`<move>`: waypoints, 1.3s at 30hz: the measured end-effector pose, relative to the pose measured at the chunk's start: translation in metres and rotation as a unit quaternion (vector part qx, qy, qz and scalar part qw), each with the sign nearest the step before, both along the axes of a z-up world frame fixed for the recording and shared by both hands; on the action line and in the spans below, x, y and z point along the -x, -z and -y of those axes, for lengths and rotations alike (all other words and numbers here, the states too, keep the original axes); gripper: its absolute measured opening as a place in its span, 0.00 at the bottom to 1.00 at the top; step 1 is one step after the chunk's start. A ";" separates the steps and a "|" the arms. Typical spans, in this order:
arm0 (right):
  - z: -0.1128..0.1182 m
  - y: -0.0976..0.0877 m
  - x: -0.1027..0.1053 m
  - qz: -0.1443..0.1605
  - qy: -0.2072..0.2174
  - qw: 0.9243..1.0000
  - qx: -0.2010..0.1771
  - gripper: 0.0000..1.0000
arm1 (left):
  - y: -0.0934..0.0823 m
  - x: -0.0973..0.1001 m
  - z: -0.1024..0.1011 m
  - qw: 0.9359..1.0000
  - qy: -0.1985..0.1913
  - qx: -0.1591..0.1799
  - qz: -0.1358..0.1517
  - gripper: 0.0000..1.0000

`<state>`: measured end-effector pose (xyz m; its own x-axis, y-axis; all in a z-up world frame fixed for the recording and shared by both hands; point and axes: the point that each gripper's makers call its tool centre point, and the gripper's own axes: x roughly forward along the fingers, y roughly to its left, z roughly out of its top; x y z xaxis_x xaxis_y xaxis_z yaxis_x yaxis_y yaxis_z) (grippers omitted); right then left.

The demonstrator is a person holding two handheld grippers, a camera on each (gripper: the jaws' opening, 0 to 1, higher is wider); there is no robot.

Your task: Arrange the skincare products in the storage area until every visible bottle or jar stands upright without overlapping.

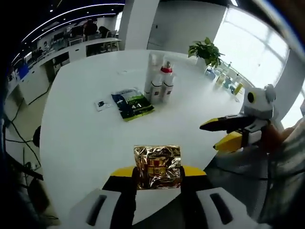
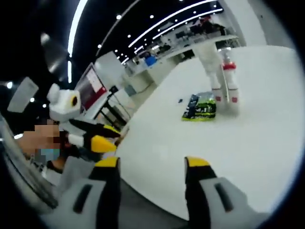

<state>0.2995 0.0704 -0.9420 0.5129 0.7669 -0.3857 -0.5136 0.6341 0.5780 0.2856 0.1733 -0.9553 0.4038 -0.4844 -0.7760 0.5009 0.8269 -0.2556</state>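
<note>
A crinkled gold sachet (image 1: 157,167) sits clamped in the left gripper (image 1: 158,177) above the white table (image 1: 86,124); bottles (image 1: 159,78) stand upright far off; the right gripper (image 2: 151,167) gapes, holding nothing.

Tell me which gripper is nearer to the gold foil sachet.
Left. The left gripper holds the gold foil sachet between its jaws over the white table's near edge. The right gripper is open and empty, off to the side.
</note>
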 end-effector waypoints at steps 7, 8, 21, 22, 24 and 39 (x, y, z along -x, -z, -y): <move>-0.010 -0.006 0.020 -0.094 -0.043 0.987 -0.121 0.39 | -0.005 0.014 0.024 0.999 0.032 -0.008 0.023 0.36; -0.013 -0.008 0.025 -0.116 -0.056 0.982 -0.139 0.39 | -0.007 0.018 0.028 0.999 0.035 -0.009 0.024 0.36; -0.029 -0.014 0.039 -0.157 -0.120 0.968 -0.155 0.15 | -0.016 0.044 0.058 0.996 0.068 -0.011 0.050 0.36; -0.031 -0.013 0.041 -0.159 -0.125 0.967 -0.152 0.12 | -0.016 0.045 0.059 0.996 0.068 -0.011 0.052 0.36; -0.032 -0.012 0.042 -0.163 -0.132 0.966 -0.150 0.05 | -0.016 0.047 0.060 0.996 0.069 -0.012 0.052 0.36; -0.018 -0.022 0.045 -0.179 -0.164 0.956 -0.165 0.00 | -0.026 0.054 0.067 0.994 0.050 0.090 0.034 0.41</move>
